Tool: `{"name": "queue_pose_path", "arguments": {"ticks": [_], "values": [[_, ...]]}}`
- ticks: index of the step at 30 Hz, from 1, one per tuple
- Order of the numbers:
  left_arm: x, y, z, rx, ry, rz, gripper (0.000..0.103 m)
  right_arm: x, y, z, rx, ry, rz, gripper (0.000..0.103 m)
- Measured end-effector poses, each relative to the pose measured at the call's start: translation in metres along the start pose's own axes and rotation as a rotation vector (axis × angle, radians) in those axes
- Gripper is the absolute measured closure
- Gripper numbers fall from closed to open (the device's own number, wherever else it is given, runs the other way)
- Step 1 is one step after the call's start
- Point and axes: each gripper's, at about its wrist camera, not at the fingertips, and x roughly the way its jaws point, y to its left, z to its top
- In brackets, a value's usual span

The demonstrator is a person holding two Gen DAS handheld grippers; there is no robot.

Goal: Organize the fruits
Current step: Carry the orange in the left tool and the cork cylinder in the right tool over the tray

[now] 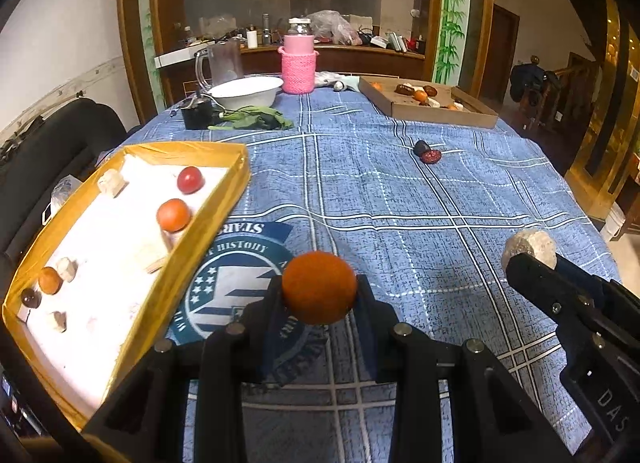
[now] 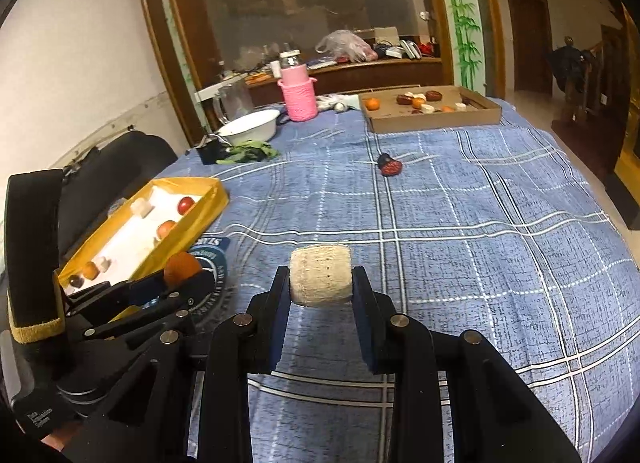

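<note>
My left gripper [image 1: 319, 290] is shut on an orange fruit [image 1: 319, 287], held above the blue checked tablecloth just right of the yellow-rimmed tray [image 1: 208, 219]. Inside that white-lined tray lie a red fruit [image 1: 190, 180], an orange one [image 1: 173, 215], a small orange one [image 1: 49, 280], a dark one [image 1: 30, 297] and pale chunks. My right gripper [image 2: 321, 283] is shut on a pale beige cylinder-shaped piece [image 2: 321, 281]; it shows at the right of the left wrist view too [image 1: 530, 247]. Two dark red fruits [image 2: 389, 165] lie on the cloth farther off.
A cardboard box [image 2: 432, 121] with several fruits and pale pieces stands at the far right. Behind are a pink knitted holder with a jar [image 2: 298, 97], a white bowl [image 2: 252, 128], a clear jug [image 1: 222, 63], green leaves [image 1: 252, 119] and a black chair [image 1: 52, 143] at the left.
</note>
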Motion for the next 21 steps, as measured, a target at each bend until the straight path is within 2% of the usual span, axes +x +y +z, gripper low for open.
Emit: {"name": "queue_pose_path", "arguments": {"ticks": [12,21], "values": [[-0.013,0.015,0.001,-0.030,-0.011,0.004,0.067,-0.011,0.020,0.004,-0.030,-0.027,0.042,0.074],[-0.020,0.043,0.003,-0.069,-0.019,0.051,0.067,-0.012,0.043,0.012,-0.068,-0.039,0.093,0.074]]}}
